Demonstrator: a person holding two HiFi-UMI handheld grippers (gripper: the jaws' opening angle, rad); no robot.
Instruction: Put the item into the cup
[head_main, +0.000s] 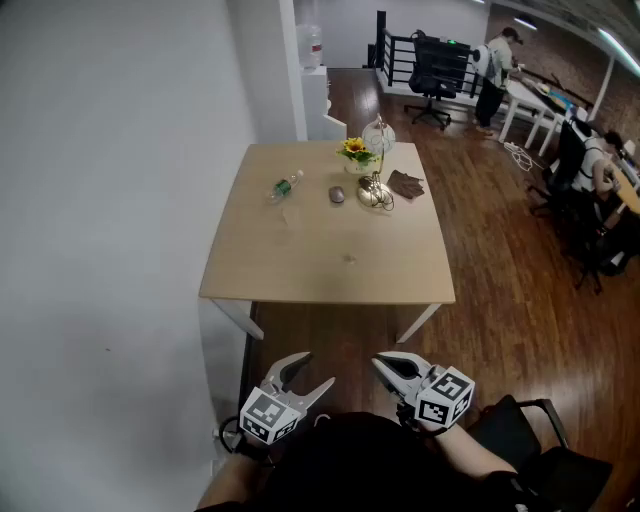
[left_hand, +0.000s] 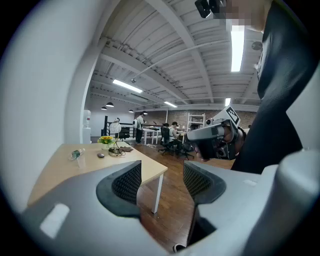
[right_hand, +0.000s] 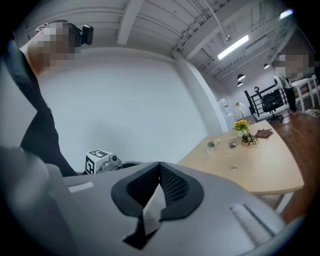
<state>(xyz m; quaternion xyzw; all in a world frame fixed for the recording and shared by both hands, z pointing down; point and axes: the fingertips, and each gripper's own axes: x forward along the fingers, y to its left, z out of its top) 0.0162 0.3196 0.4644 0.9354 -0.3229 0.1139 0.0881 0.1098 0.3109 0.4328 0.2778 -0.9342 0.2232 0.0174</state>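
Note:
Far ahead on the light wooden table (head_main: 300, 270) are a lying plastic bottle (head_main: 285, 187), a small grey item (head_main: 337, 195) and a tiny object (head_main: 349, 260) nearer the front. A clear cup (left_hand: 80, 160) stands beside the bottle; it is faint in the head view. Both grippers hover close to my body, well short of the table. My left gripper (head_main: 310, 373) is open and empty, its jaws (left_hand: 162, 175) spread apart. My right gripper (head_main: 383, 364) is shut with nothing between its pads, the two meeting along one line (right_hand: 160, 172).
At the table's far edge stand yellow flowers (head_main: 355, 150), a glass ornament (head_main: 378, 135) and a brown cloth (head_main: 406, 184). A white wall runs along the left. A dark chair (head_main: 530, 420) sits at my right. People and office chairs (head_main: 437, 62) occupy the far right.

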